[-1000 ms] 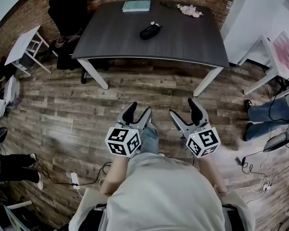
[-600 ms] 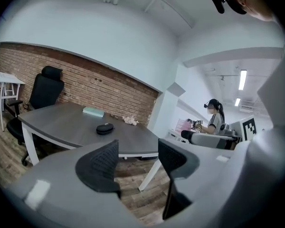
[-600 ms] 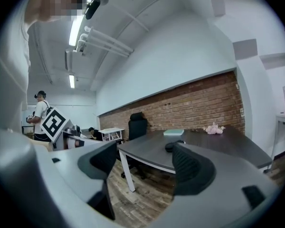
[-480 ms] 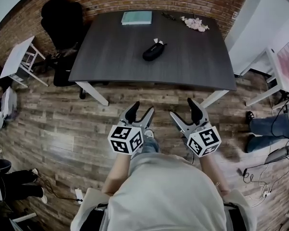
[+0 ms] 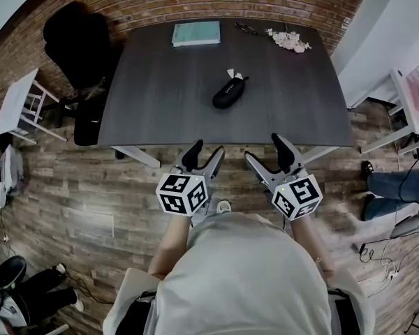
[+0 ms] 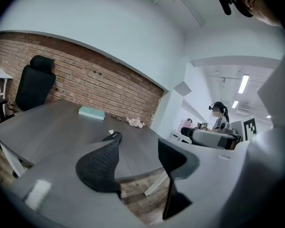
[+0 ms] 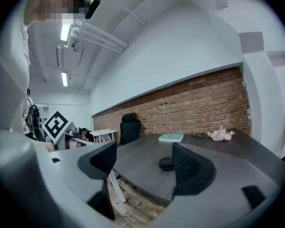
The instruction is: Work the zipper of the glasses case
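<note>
Both open: L tongs point(image 5: 207, 149), R tongs point(image 5: 264, 147); glasses case point(image 5: 229, 93) on tbl point(image 5: 160, 82).

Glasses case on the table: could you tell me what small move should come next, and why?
Probably reach both grippers forward toward the glasses case. It lies mid-table, while the left gripper and right gripper hang open and empty at the near edge of the table.

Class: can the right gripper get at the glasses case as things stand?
Probably yes, after a forward reach: the right gripper, jaws open and empty, is at the table's near edge, and only bare tabletop lies before the glasses case.
</note>
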A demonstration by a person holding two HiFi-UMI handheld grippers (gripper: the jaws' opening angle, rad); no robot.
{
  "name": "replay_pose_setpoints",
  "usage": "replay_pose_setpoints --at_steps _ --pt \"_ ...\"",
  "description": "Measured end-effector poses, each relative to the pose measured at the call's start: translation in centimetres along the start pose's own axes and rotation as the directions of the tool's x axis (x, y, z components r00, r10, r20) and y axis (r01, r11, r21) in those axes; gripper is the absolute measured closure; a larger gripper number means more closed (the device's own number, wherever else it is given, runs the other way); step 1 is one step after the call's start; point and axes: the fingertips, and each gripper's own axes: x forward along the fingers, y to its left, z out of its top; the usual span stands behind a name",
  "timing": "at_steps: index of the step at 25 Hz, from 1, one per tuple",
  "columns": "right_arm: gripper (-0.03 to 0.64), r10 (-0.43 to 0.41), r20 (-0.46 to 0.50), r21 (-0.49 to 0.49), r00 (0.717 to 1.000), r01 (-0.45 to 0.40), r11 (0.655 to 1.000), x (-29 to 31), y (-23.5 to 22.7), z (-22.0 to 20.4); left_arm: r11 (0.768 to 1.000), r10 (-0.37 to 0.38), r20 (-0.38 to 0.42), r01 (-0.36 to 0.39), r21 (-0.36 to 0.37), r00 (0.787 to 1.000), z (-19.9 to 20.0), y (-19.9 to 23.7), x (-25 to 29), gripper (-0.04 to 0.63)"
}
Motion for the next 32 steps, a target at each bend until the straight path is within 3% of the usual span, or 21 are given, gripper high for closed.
replay_pose_setpoints --at_steps 14,20,26,32 --pt "0.273 -0.063 -0.091 0.059 0.994 0.069 0.996 4.8 -3.6 -2.2 0.997 -0.048 -0.111 0.041 -0.064 0.993 0.2 7.1 8.0 0.348" --pt "0.273 -0.049 -0.109 0.063 0.993 0.056 0.996 7.1 -6.4 -3.2 0.996 -0.070 -0.142 0.060 -0.073 0.987 1.0 10.0 13.8 0.348" --pt "0.273 -0.028 -0.107 0.075 0.994 0.036 0.997 9.9 -11.3 -3.2 0.995 -0.056 -0.225 0.036 -0.090 0.973 0.6 12.5 20.3 0.348" --pt "0.273 -0.004 -0.101 0.102 0.995 0.015 0.995 13.3 -15.9 -2.7 0.990 -0.125 -0.301 0.099 -0.101 0.945 -0.8 13.9 25.7 0.337"
